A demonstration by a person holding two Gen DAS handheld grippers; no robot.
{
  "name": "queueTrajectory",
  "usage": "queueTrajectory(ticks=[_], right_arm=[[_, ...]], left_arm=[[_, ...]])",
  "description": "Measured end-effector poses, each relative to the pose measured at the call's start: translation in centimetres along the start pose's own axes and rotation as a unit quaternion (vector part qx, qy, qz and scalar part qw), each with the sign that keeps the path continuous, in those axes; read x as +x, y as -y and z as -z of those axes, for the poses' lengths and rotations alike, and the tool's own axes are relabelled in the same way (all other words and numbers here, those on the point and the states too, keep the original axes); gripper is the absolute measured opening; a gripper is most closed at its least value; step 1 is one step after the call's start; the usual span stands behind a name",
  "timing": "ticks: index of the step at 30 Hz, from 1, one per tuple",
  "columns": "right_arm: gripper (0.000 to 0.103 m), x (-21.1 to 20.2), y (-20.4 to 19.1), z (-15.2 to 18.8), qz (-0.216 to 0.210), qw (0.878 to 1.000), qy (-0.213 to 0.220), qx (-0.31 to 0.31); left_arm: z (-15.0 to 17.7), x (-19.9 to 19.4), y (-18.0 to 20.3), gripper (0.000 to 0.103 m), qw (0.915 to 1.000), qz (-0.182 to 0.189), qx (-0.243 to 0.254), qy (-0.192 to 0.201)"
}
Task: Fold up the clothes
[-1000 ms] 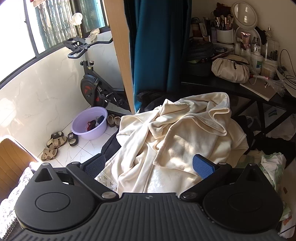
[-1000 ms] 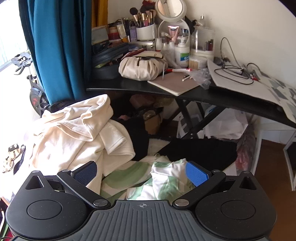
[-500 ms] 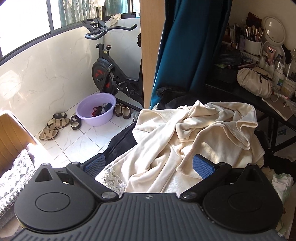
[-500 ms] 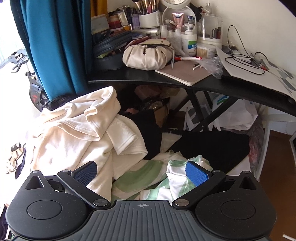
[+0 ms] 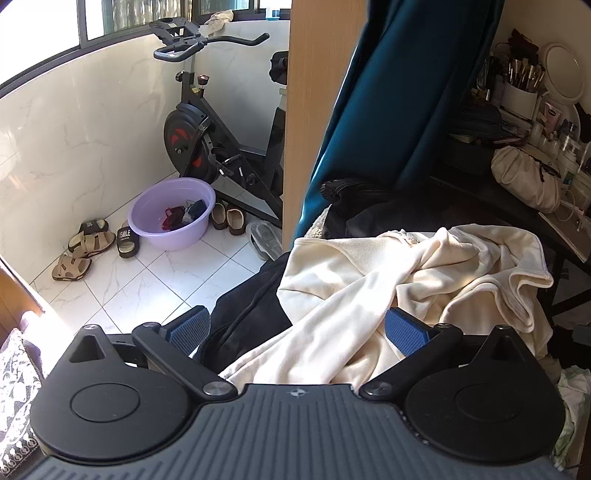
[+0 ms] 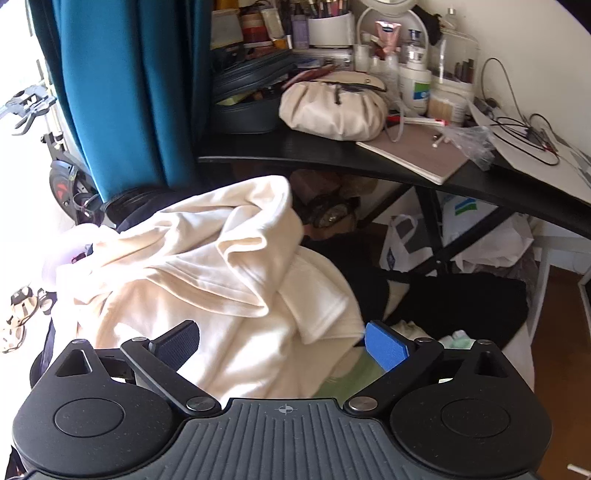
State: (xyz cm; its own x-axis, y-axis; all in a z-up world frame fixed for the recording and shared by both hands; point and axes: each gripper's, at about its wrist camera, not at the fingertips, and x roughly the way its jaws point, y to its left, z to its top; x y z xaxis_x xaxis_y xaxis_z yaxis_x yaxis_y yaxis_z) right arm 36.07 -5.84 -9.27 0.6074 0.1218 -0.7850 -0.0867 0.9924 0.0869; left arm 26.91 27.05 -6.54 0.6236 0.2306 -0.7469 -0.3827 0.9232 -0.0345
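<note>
Cream garment [image 5: 388, 280] heaped, crumpled, unfolded at frame centre over dark clothes [image 5: 247, 314]. Left tongs [image 5: 295, 330] and right tongs [image 6: 282, 345] both spread wide, gripping nothing. Folding remains.

Sunlit white marble-tiled floor [image 5: 147, 280] and wall [image 5: 74, 140] — an exercise bike [image 5: 207, 133] stands under the window [image 5: 92, 18]. A teal curtain [image 6: 129, 92] hangs beside the cluttered black worktop [image 6: 332, 155].

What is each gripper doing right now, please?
Left gripper: open, holding nothing, above the cream garment.
Right gripper: open, holding nothing, above the same cream garment.
</note>
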Motion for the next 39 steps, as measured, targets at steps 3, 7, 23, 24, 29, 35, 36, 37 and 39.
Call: queueTrajectory(ticks=[3, 7, 23, 24, 29, 35, 36, 37, 39], right_arm=[[0.094, 3.1, -3.6, -1.4, -0.016, 1.000, -0.009, -0.009], [0.093, 6.6, -7.3, -2.5, -0.037, 0.999, -0.018, 0.003], [0.007, 6.6, -5.0, -0.9, -0.031, 0.998, 0.006, 0.049], [0.007, 5.8, -3.8, -0.4, -0.020, 0.998, 0.006, 0.056], [0.006, 2.6, 2.6, 2.8, 0.046, 0.995, -0.001, 0.084], [0.005, 2.5, 5.6, 5.8, 0.085, 0.993, -0.024, 0.079], [0.004, 2.7, 5.7, 6.0, 0.090, 0.992, -0.031, 0.079], [0.004, 3.0, 5.9, 5.9, 0.095, 0.991, -0.041, 0.085], [0.007, 3.4, 5.0, 5.3, 0.120, 0.990, -0.054, 0.054]], left_arm=[[-0.2, 0.7, -1.7, 0.103, 0.9999, -0.006, 0.002, -0.008], [-0.5, 1.7, -3.9, 0.103, 0.9997, -0.016, 0.005, -0.020], [-1.0, 6.2, -3.0, 0.103, 0.9969, 0.030, 0.047, -0.056], [-1.0, 6.5, -2.6, 0.103, 0.9964, 0.035, 0.050, -0.058], [-1.2, 7.2, -0.6, 0.103, 0.9938, 0.071, 0.036, -0.077], [-1.2, 6.6, -0.1, 0.103, 0.9964, 0.058, 0.019, -0.060], [-1.2, 6.5, -0.3, 0.103, 0.9966, 0.055, 0.014, -0.060], [-1.3, 6.5, -0.7, 0.103, 0.9965, 0.055, 0.007, -0.063], [-1.3, 6.5, -1.3, 0.103, 0.9966, 0.050, -0.004, -0.065]])
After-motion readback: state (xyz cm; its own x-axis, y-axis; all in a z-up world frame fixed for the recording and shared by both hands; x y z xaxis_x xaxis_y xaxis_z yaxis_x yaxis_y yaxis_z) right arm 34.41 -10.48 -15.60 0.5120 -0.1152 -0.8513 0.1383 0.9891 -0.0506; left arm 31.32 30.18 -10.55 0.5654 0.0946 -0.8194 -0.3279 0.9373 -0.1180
